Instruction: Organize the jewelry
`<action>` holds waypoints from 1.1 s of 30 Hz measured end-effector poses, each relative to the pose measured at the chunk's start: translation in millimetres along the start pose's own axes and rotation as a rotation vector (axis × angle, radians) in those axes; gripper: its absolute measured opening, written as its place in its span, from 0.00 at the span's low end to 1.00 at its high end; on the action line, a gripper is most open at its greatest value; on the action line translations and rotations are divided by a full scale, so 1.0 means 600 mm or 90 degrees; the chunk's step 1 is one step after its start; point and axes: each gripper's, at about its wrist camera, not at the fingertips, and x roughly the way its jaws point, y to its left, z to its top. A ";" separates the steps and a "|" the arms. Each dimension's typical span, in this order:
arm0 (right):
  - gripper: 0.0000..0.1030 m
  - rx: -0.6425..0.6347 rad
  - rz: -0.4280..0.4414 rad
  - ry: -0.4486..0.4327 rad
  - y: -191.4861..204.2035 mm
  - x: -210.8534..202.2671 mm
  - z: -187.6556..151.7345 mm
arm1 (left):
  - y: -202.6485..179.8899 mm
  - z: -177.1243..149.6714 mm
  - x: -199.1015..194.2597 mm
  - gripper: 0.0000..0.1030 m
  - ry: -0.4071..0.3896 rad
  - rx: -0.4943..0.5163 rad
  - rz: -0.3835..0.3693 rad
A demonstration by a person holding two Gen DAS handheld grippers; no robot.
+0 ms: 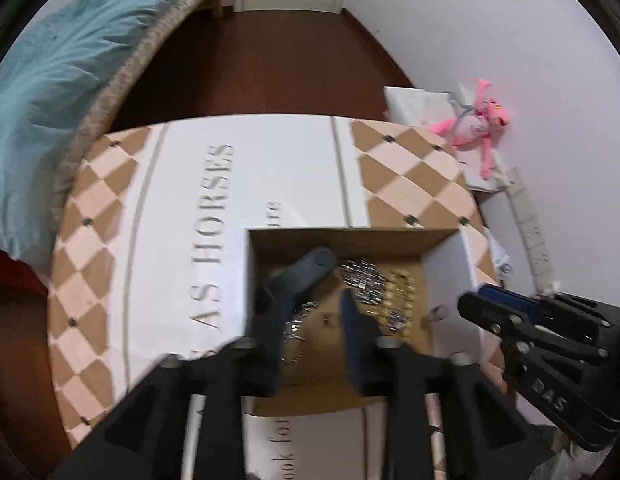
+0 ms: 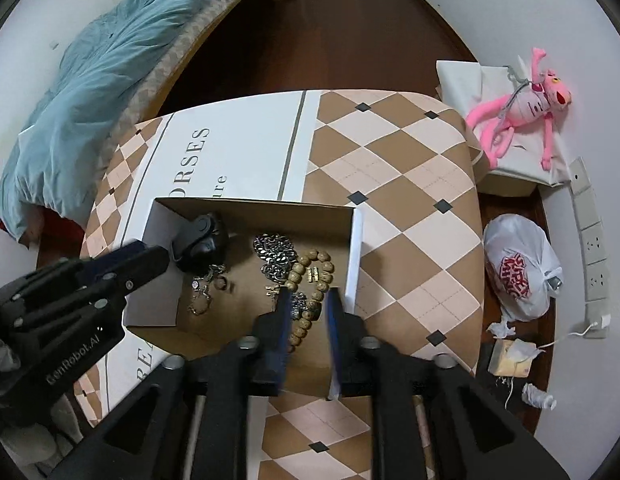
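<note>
Both your left gripper [image 1: 315,320] and right gripper [image 2: 308,312] hang part-open and empty over the box [image 2: 254,205]; next pick the bead bracelet [image 2: 310,280].

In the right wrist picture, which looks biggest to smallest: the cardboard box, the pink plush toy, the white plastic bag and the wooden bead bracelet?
1. cardboard box
2. and 3. pink plush toy and white plastic bag: they look about alike, so I will not rank them.
4. wooden bead bracelet
</note>
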 end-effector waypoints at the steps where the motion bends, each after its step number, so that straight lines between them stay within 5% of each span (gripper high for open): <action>1: 0.40 0.004 -0.001 -0.001 -0.003 -0.001 0.000 | 0.003 0.001 -0.003 0.55 -0.005 -0.004 0.001; 2: 0.42 0.005 -0.007 -0.003 -0.005 -0.005 0.000 | 0.008 0.002 -0.006 0.70 -0.008 -0.011 0.005; 6: 0.42 0.008 -0.023 -0.010 -0.011 -0.019 -0.002 | 0.023 0.003 -0.020 0.73 -0.020 -0.022 0.027; 9: 0.49 0.005 -0.050 -0.016 -0.011 -0.026 -0.007 | 0.031 -0.004 -0.026 0.93 -0.024 -0.023 0.056; 15: 0.93 0.002 -0.088 0.001 -0.003 -0.013 -0.034 | 0.040 -0.042 -0.027 0.94 -0.032 -0.017 0.112; 24: 0.99 0.016 -0.105 0.004 0.002 -0.005 -0.077 | 0.037 -0.081 -0.023 0.96 -0.020 -0.016 0.133; 33: 0.99 0.030 -0.119 -0.080 0.015 -0.115 -0.115 | 0.020 -0.108 -0.111 0.96 -0.085 -0.010 0.131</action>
